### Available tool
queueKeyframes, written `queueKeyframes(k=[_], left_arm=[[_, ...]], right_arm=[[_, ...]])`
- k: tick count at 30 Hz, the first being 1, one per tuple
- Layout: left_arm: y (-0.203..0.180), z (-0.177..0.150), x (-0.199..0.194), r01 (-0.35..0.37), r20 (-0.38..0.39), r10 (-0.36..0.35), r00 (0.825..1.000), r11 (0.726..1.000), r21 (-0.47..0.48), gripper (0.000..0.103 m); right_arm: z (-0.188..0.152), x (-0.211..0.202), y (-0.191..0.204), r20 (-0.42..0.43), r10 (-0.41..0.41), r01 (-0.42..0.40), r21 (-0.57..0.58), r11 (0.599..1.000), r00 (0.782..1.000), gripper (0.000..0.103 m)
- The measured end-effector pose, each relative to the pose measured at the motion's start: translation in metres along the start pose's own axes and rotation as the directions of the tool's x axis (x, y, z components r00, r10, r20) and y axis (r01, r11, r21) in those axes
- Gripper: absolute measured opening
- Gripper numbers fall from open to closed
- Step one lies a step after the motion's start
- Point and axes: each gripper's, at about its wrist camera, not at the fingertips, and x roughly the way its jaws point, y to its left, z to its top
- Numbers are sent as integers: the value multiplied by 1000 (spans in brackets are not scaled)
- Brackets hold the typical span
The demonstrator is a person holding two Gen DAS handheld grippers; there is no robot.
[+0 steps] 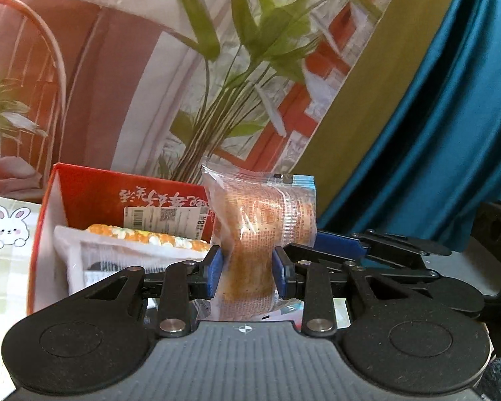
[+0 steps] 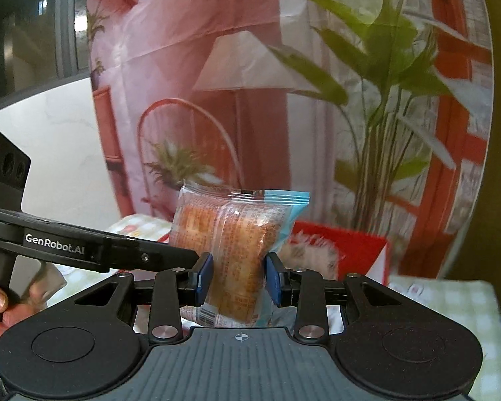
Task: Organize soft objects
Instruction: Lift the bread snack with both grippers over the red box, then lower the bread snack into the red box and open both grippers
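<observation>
Bread in a clear plastic wrapper with a pale blue sealed edge (image 1: 264,234) stands upright between the blue pads of your left gripper (image 1: 247,272), which are closed in on its middle and pinching the wrapper narrow there. Your right gripper (image 2: 238,275) likewise has a wrapped golden bread packet (image 2: 233,244) clamped between its pads; whether these are two packets or one held by both, the views don't settle.

Risk, as I judge it: the loaf is soft and the film slick, so a tighter squeeze would crush it, while a looser one could let it slide down through the pads. If both grippers share one packet, pulling apart could tear the seal.

Just left of the left-hand packet sits the red open-topped cardboard box (image 1: 83,190), white inside, on the pale green checked cloth with a rabbit print (image 1: 10,227). In it lies a white-wrapped packet with an orange and white patterned top (image 1: 133,244).
</observation>
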Motion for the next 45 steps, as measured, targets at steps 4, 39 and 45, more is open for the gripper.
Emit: queueKeyframes(k=[4, 39, 45], left_arm=[[3, 3, 31, -32, -58, 32, 998, 999, 9, 34], [-12, -15, 4, -247, -33, 256, 966, 955, 164, 98], [-15, -23, -26, -338, 14, 342, 940, 924, 180, 103]], right_arm=[[3, 23, -20, -33, -18, 18, 8, 1000, 999, 32], [-35, 46, -28, -161, -204, 203, -27, 979, 966, 63], [-39, 26, -13, -125, -205, 203, -31, 979, 971, 90]])
